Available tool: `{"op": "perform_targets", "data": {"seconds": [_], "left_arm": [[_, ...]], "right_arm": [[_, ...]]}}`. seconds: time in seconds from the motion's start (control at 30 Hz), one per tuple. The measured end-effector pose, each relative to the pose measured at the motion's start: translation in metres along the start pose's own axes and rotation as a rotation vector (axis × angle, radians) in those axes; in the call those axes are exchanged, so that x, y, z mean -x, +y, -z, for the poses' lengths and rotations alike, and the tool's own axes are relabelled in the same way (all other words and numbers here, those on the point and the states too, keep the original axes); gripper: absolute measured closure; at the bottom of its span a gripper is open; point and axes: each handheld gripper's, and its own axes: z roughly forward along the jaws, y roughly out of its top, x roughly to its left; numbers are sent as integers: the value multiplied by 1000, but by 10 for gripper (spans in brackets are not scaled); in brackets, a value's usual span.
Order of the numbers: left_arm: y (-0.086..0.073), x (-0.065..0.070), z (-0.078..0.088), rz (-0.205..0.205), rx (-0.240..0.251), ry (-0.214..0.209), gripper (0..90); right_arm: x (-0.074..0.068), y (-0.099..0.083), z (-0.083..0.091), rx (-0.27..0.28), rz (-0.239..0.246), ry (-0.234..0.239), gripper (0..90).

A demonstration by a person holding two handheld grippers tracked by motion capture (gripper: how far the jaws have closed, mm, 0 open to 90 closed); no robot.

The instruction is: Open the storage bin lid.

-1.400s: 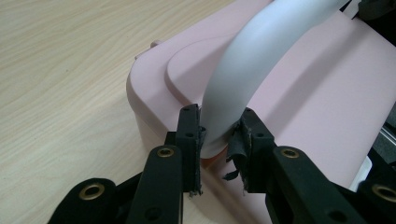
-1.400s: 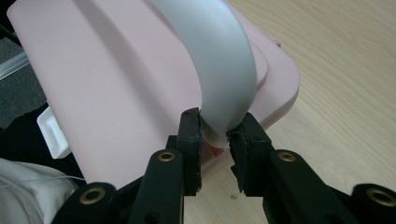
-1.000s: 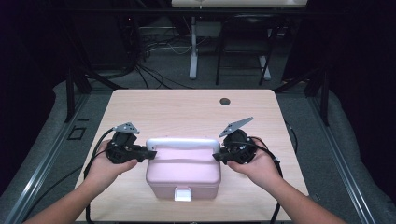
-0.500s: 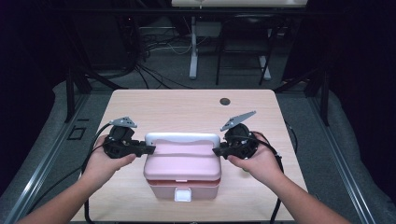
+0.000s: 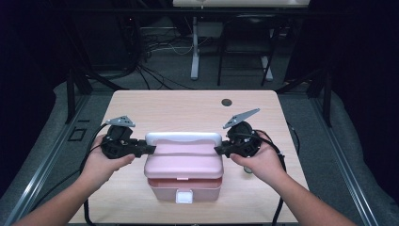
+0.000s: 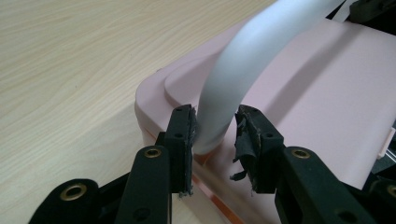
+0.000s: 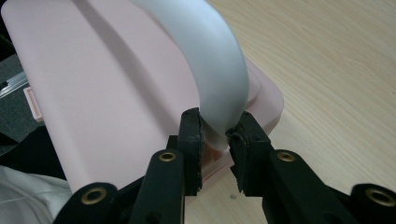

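Note:
A pink lidded box [image 5: 183, 162] with a white carry handle [image 5: 183, 138] stands on the wooden table [image 5: 179, 108], near its front edge. My left gripper [image 5: 149, 149] is at the handle's left end. In the left gripper view the handle [image 6: 243, 60] runs between the jaws of the left gripper [image 6: 215, 140], which have just been opening; one pad touches it and a gap shows at the other. My right gripper [image 5: 219, 149] is at the handle's right end. In the right gripper view the right gripper [image 7: 216, 135] has both pads pressed on the handle [image 7: 210, 56] above the pink lid [image 7: 93, 84].
A white latch [image 5: 184, 197] sits on the box's front face. A small dark round spot [image 5: 227, 101] marks the far part of the table. Bare wood lies beyond and beside the box. Cables trail from both grippers off the front edge.
The handle and both grippers have shifted slightly toward the far side of the table, and the left gripper has drifted a little to the left. The box stays in the same spot.

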Motion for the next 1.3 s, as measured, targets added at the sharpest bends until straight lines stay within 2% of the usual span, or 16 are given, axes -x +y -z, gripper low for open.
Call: {"op": "perform_targets", "data": {"seconds": [0.23, 0.43, 0.6, 0.93, 1.3], "left_arm": [[-10, -3, 14, -3, 7, 22, 636], [-26, -5, 23, -6, 11, 49, 637], [-41, -4, 25, -5, -6, 48, 638], [-63, 3, 18, -2, -31, 19, 639], [-64, 13, 12, -15, -37, -14, 641]], "right_arm": [[0, 1, 1, 0, -2, -1, 748], [0, 2, 2, 2, -5, 2, 747], [1, 2, 2, 3, -8, 1, 747], [0, 3, 2, 2, -11, -3, 747], [0, 2, 1, 1, -10, -7, 746]]}}
